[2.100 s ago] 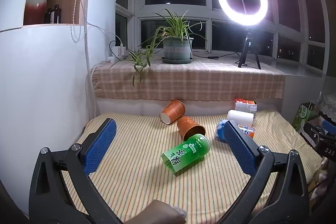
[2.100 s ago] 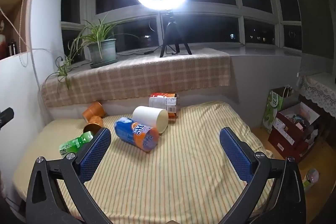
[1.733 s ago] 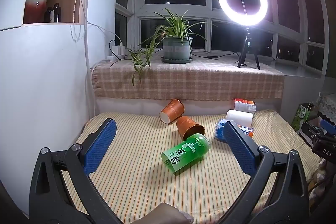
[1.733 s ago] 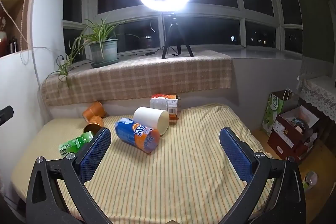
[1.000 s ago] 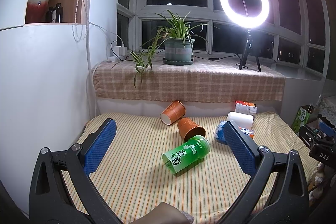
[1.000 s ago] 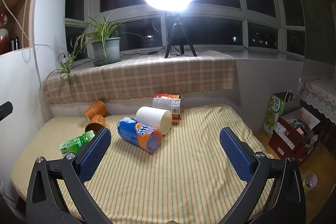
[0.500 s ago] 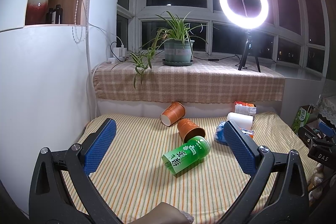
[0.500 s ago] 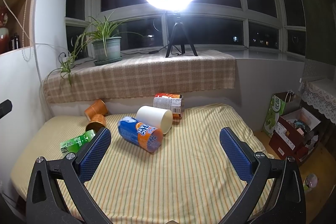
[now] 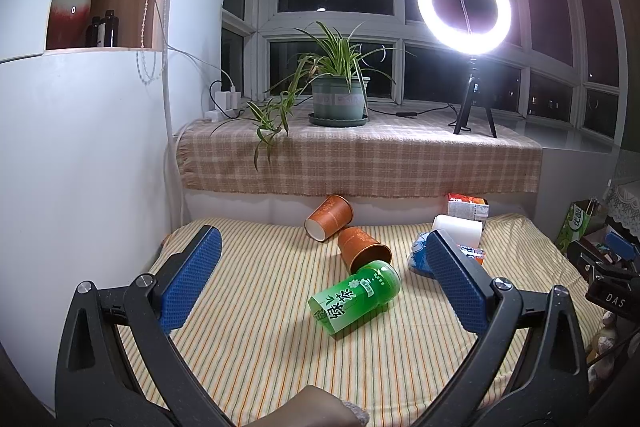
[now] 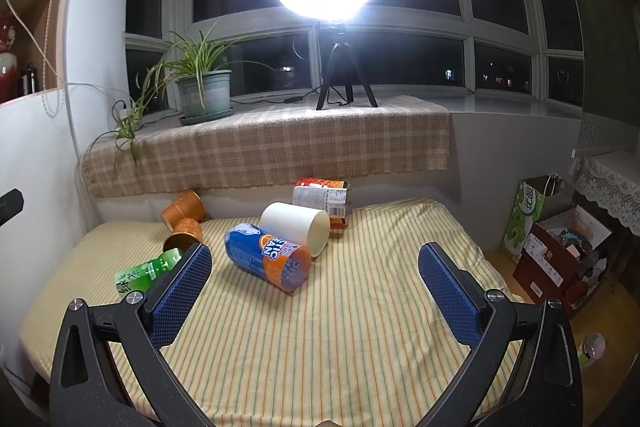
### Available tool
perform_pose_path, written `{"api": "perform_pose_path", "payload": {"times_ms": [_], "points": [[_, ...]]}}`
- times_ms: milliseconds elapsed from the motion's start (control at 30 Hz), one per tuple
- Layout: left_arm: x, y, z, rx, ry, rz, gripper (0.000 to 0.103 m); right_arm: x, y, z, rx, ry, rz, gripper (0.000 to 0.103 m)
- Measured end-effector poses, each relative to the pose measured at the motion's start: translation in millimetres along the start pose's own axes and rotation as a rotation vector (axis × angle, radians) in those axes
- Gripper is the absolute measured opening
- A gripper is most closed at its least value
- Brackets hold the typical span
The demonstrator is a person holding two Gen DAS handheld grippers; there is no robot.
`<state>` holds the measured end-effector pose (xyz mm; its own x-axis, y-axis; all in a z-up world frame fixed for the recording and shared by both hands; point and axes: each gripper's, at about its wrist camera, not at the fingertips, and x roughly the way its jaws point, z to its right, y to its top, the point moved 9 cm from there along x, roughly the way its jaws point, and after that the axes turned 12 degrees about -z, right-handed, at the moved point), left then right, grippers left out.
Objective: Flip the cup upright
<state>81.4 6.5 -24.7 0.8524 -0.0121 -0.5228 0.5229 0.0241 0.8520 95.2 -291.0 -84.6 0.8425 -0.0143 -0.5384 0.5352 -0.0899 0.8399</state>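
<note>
Both the left gripper and right gripper hang wide apart, holding nothing. At twelve o'clock from the left one the green tea cup lies on its side on the striped mattress. Probably light, thin, crushable: pinch mid-body gently

Toppled cups on striped mat

**Cups strewn across the bed**

Six cups lie on their sides on the bed. Leftmost is the tea cup, two paper cups behind it. Right of these lie the printed cup, the plain cup and the noodle cup, nearest the sill.
</note>
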Motion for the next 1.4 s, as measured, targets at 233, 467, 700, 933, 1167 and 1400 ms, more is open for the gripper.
{"api": "perform_pose_path", "payload": {"times_ms": [233, 467, 700, 933, 1167, 1400], "points": [[-1.2, 4.1, 2.0, 0.001, -0.001, 0.000, 0.103, 1.9, -0.3, -1.0, -0.001, 0.002, -0.003, 0.102], [-1.9, 4.4, 1.6, 0.000, -0.001, -0.002, 0.103, 4.7, -1.8, -2.2, 0.000, 0.005, -0.009, 0.102], [-3.4, 5.1, 2.9, 0.003, -0.001, -0.004, 0.103, 6.9, -3.4, -1.9, -0.004, 0.007, -0.014, 0.102], [-2.1, 4.1, 3.1, 0.002, 0.000, -0.005, 0.103, 7.3, -4.0, -3.2, -0.009, 0.009, -0.014, 0.102], [6.5, -7.7, 3.5, 0.003, 0.006, -0.028, 0.103, 16.8, -0.5, -6.7, -0.028, 0.033, -0.020, 0.102], [28.8, -18.7, 2.8, 0.011, 0.002, -0.074, 0.103, 43.0, 13.8, -16.6, -0.132, 0.079, -0.040, 0.102]]}}
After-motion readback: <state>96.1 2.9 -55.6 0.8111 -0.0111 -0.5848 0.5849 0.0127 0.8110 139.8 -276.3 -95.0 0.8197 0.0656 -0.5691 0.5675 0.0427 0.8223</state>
